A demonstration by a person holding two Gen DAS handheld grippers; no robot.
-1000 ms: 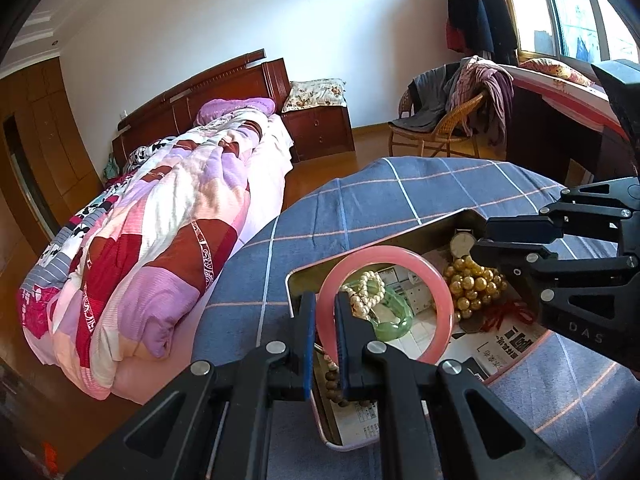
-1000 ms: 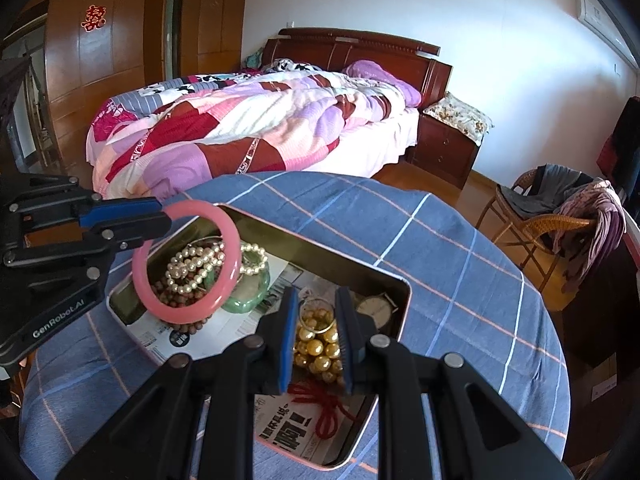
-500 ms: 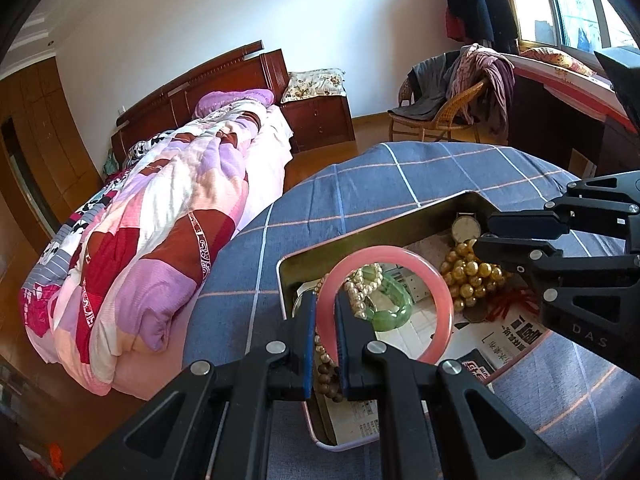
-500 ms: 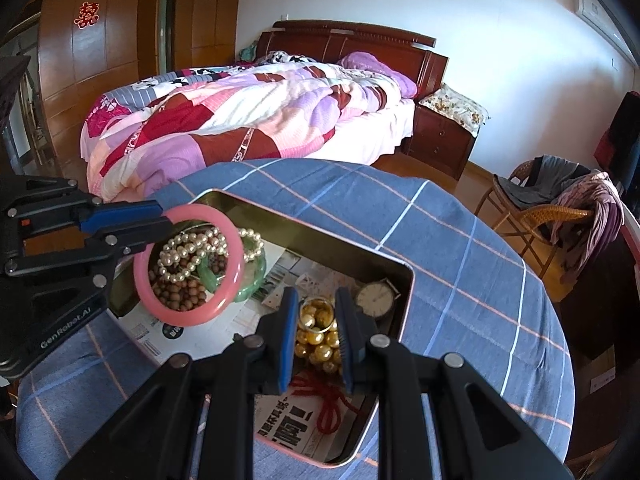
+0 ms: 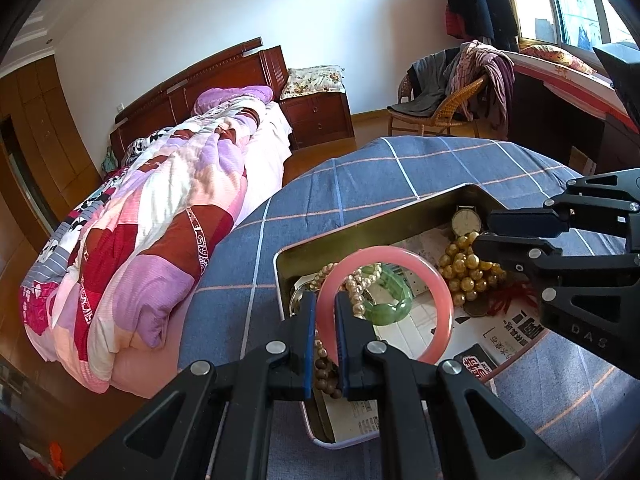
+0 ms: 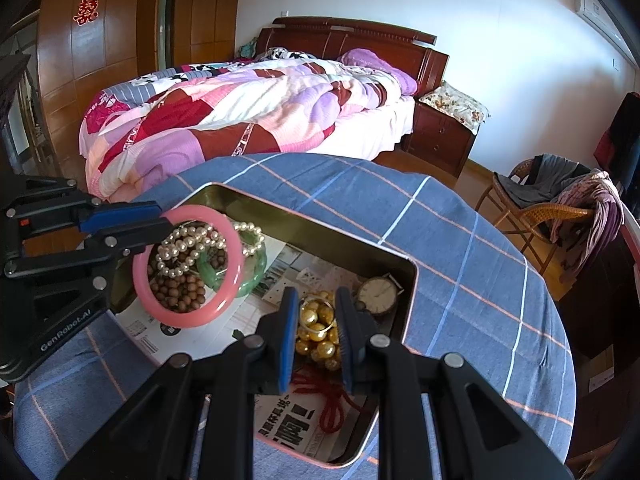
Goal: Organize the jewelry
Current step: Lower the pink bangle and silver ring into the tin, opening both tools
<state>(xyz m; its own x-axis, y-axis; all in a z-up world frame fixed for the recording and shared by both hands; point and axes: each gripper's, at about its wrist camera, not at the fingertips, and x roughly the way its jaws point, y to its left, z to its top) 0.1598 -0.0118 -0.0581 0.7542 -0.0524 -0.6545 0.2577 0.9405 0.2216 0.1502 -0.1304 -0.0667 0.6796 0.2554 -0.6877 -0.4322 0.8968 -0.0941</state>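
My left gripper [image 5: 323, 304] is shut on a pink bangle [image 5: 440, 292] and holds it upright above the metal tin [image 5: 360, 236]. The bangle [image 6: 188, 316] also shows in the right wrist view, held by the left gripper [image 6: 160, 218]. In the tin lie a green bangle [image 5: 390, 310], a pearl strand [image 6: 188, 246], brown wooden beads [image 6: 180, 294], gold beads [image 6: 316, 334], a watch [image 6: 378, 294] and a red cord [image 6: 334, 400]. My right gripper [image 6: 314, 300] is slightly open, empty, with its fingers on either side of the gold beads.
The tin is lined with newspaper [image 6: 288, 428] and sits on a round table with a blue checked cloth [image 6: 460, 240]. A bed [image 6: 240, 108] stands beyond the table. A wicker chair [image 6: 552, 208] with clothes stands at the right.
Both grippers have drawn back a little from the tin. The pink bangle stays in my left gripper. The right gripper stays over the gold beads.
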